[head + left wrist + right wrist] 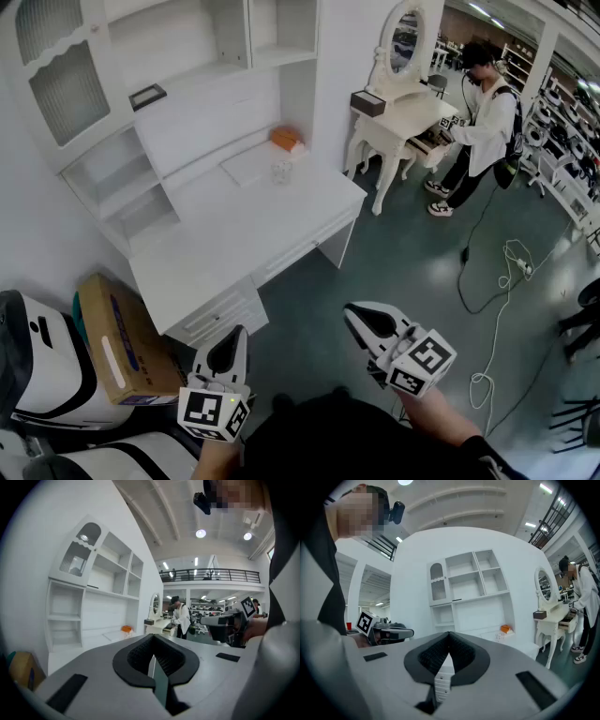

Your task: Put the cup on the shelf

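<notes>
Fingers on left gripper point(240, 335) and right gripper point(352, 315) sit closed, empty.

A person point(480, 122) in a white top is standing at a white vanity table point(398, 127), which is carrying an oval mirror point(405, 42) and a dark box point(367, 103). An orange object point(287, 139) is lying near the back of the white desk point(225, 244), and a cardboard box point(117, 342) is sitting on the floor just beside the desk's left end. A white cable point(481, 380) with a power strip point(521, 266) is trailing across the grey-green floor point(403, 253), right of the desk.
</notes>
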`<state>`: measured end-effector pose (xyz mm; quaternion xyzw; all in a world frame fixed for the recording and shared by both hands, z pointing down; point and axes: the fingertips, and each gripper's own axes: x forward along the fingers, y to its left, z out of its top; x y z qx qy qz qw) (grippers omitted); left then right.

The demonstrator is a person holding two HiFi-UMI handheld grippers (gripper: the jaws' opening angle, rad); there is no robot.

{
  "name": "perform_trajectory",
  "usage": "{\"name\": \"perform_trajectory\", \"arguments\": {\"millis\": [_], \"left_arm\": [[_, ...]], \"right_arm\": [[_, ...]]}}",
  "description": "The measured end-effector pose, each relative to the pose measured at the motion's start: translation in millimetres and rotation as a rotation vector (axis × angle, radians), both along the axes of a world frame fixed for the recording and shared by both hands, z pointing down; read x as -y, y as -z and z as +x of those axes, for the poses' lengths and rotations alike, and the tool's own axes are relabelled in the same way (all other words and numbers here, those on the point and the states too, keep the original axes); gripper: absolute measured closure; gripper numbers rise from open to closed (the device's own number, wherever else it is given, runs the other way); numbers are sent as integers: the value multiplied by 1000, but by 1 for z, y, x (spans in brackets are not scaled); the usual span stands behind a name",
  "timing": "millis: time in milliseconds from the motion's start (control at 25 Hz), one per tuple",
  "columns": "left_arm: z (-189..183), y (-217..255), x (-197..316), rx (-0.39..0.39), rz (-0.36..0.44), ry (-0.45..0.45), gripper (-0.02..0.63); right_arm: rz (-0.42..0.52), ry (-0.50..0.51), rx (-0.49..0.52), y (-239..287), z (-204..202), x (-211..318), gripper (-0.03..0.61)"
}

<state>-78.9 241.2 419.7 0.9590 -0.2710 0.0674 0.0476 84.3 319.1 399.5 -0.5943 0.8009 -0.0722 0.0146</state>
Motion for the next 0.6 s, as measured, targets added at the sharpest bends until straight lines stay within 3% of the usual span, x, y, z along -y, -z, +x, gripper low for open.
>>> {"name": "perform_trajectory", "arguments": {"millis": [600], "left_arm": [[-75,-13,21,-1,-16,-17,603]], "right_arm": [[-33,-19,-2,-14,-77,20,563]]}}
